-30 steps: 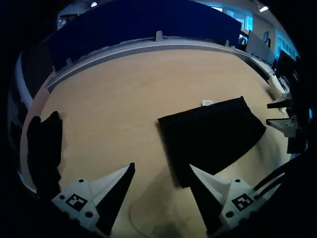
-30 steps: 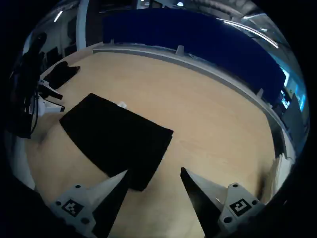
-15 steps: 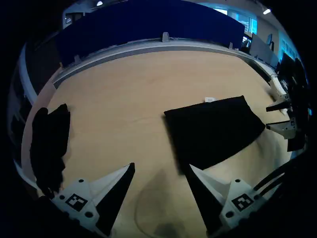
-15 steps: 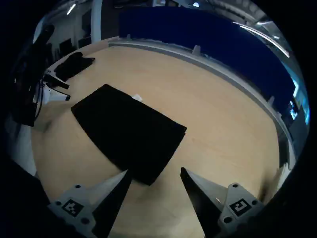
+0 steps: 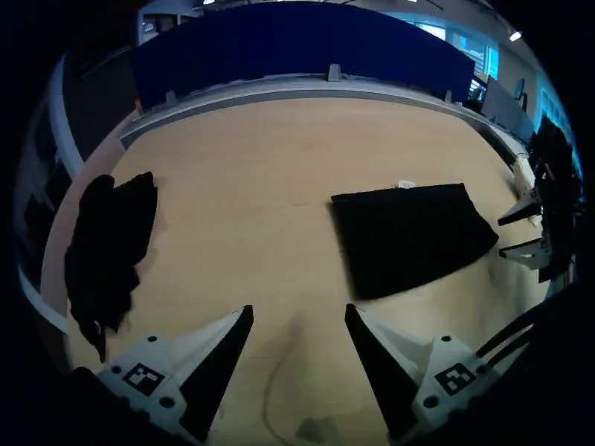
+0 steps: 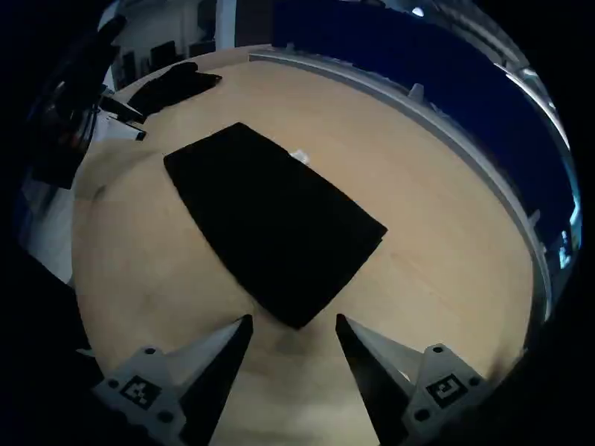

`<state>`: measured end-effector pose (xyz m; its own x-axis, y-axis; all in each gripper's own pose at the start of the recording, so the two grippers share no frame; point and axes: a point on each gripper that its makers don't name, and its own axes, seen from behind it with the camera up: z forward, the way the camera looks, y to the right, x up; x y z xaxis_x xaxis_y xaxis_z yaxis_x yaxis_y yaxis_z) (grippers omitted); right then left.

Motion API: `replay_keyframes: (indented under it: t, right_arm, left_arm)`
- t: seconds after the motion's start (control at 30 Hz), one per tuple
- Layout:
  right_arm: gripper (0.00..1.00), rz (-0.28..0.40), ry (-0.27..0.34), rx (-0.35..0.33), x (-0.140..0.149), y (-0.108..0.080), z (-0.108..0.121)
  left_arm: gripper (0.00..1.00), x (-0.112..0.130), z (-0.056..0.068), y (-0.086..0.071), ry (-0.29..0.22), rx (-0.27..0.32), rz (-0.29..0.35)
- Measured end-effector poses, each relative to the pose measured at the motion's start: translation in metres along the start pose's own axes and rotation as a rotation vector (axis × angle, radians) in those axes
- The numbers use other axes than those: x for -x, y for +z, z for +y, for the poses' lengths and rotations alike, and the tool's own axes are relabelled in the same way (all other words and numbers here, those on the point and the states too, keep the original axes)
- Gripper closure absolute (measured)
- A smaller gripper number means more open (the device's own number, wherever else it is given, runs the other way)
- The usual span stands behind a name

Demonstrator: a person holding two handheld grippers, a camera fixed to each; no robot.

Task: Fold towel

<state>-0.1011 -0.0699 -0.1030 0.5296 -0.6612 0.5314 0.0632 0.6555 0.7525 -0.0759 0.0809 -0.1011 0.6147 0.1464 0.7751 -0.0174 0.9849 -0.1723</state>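
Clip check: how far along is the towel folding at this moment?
Done, by the look of it: the black towel lies flat on the table as a compact rectangle, white tag at one edge. In hand: nothing. The left hand-held gripper and right hand-held gripper are both open, gripping no cloth. Left: possibly another fold, which I cannot judge. A crumpled dark cloth lies apart, unfolded.

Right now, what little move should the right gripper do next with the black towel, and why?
Probably lower the right gripper onto the near corner of the black towel: that corner lies just ahead between its open jaws, nothing is held, and the towel lies flat on the table.
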Motion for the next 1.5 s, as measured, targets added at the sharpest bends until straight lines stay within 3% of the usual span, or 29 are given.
replay_keyframes:
  t: [0.53,0.93,1.27,1.5]
  right_arm:
    - [0.58,-0.014,0.026,-0.028,0.006,0.010,-0.003]
    - [0.98,-0.024,0.035,-0.034,0.008,0.013,-0.004]
    - [0.98,-0.014,0.018,-0.021,-0.001,0.009,-0.002]
    - [0.98,0.008,-0.036,-0.011,-0.026,-0.002,0.001]
  left_arm:
    - [0.09,0.010,-0.002,-0.011,-0.023,-0.007,0.000]
    - [0.08,0.014,-0.007,-0.014,-0.033,-0.016,-0.001]
    - [0.08,0.013,-0.008,-0.020,-0.044,-0.017,0.001]
    - [0.09,0.011,-0.012,-0.028,-0.050,-0.024,0.009]
